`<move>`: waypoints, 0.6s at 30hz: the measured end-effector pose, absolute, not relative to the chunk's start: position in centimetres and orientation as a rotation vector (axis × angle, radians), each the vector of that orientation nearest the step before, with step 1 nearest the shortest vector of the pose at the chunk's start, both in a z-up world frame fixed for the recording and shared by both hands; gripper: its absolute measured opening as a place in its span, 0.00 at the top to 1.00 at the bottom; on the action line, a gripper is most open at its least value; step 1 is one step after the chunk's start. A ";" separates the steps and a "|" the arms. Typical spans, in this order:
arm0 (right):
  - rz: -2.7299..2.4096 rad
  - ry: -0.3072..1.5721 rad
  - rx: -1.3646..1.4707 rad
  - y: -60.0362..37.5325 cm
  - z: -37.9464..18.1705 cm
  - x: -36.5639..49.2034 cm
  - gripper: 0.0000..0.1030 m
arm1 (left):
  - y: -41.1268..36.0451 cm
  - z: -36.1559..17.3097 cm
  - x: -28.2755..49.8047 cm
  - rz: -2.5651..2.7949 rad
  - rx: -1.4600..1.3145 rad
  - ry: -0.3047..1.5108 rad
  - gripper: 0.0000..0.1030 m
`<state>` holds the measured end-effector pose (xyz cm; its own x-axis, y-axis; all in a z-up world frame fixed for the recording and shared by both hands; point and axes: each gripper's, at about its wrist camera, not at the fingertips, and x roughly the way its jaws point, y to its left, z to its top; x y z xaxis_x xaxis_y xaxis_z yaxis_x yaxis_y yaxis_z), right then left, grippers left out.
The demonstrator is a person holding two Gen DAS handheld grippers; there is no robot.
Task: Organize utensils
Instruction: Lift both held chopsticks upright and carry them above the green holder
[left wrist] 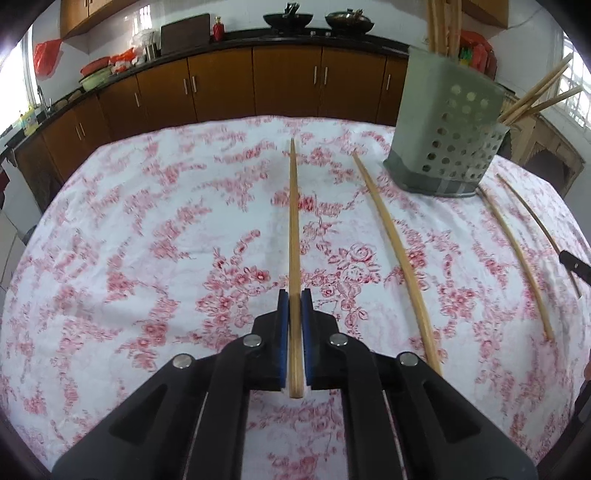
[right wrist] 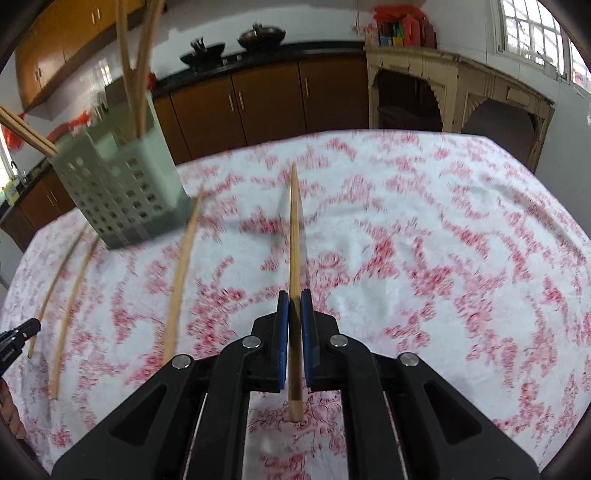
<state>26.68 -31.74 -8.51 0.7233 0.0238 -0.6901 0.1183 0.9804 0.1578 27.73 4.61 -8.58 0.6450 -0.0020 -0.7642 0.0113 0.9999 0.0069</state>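
My left gripper [left wrist: 294,295] is shut on a bamboo chopstick [left wrist: 293,221] that points straight ahead over the floral tablecloth [left wrist: 166,240]. My right gripper [right wrist: 294,295] is shut on another chopstick [right wrist: 294,229], whose tip casts a shadow on the cloth. Two loose chopsticks [left wrist: 399,258] [left wrist: 517,258] lie between the grippers; they also show in the right wrist view [right wrist: 70,306] [right wrist: 181,277]. A grey-green perforated holder [left wrist: 443,136] [right wrist: 122,195] stands at the far side with several chopsticks upright in it. The tip of each gripper shows in the other's view [left wrist: 574,264] [right wrist: 22,332].
Brown cabinets [left wrist: 288,85] under a dark counter with woks [left wrist: 288,18] run behind the table. A cream wooden sideboard [right wrist: 454,85] stands at the back right. The table's far edge lies just behind the holder.
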 end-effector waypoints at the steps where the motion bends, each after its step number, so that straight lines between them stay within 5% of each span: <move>1: -0.053 0.744 0.194 -31.8 -7.9 26.4 0.93 | 4.7 -8.0 27.4 -0.012 0.009 0.858 0.92; 18: -0.050 0.500 0.204 -33.2 0.3 23.5 0.93 | 5.2 3.5 24.3 -0.066 -0.025 0.559 0.92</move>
